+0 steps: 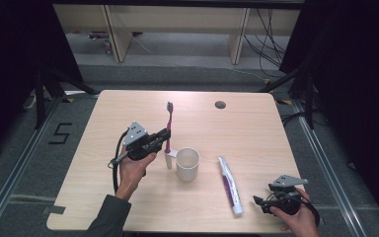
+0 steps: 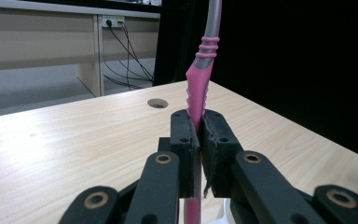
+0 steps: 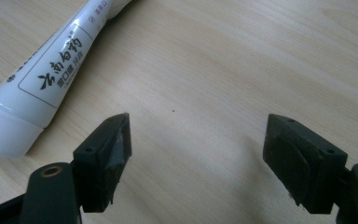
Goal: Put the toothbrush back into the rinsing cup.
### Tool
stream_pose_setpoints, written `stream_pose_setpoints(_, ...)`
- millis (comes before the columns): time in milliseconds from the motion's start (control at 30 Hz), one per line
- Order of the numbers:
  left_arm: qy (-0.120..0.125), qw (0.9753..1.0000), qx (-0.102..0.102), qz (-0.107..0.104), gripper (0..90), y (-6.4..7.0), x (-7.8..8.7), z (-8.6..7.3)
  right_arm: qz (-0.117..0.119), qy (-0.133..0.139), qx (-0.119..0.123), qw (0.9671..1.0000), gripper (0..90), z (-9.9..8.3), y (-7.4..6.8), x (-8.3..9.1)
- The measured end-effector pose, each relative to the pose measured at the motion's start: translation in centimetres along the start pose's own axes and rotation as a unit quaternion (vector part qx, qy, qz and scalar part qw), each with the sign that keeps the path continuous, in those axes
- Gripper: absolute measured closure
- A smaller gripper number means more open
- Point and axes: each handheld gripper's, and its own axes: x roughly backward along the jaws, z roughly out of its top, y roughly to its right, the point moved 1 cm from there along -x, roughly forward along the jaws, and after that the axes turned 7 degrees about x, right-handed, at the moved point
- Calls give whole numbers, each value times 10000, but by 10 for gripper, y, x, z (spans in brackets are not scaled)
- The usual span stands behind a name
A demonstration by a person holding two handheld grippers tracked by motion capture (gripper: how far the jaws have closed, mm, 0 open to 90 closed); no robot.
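My left gripper (image 1: 164,139) is clamped on a pink toothbrush (image 1: 168,127), held upright w/ bristles up, just left of the white cup (image 1: 187,163) on the desk (image 1: 256,143). Cup's mouth lies right & slightly below. My right gripper (image 1: 259,203) is wide, holding nothing, by the toothpaste (image 1: 230,184).

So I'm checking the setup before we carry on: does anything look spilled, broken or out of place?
Nothing stands out. The left gripper holds the pink toothbrush upright beside the white cup, which stands upright. The toothpaste tube lies flat on the table, capped, near the open right gripper. No spills show.
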Motion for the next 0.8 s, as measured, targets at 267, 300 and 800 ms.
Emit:
stream_pose_setpoints(267, -68, 10000, -32, 25, 833, -2, -2, -10, 10, -48, -83, 10000, 242, 0, -1, 1)
stream_pose_setpoints(300, -81, 10000, -36, 36, 832, -2, -2, -11, 11, -48, -81, 10000, 242, 0, -1, 1)
stream_pose_setpoints(800, -291, 9996, -15, 60, 830, -5, 6, -26, -20, -1, 90, 10000, 242, 0, 0, -1)
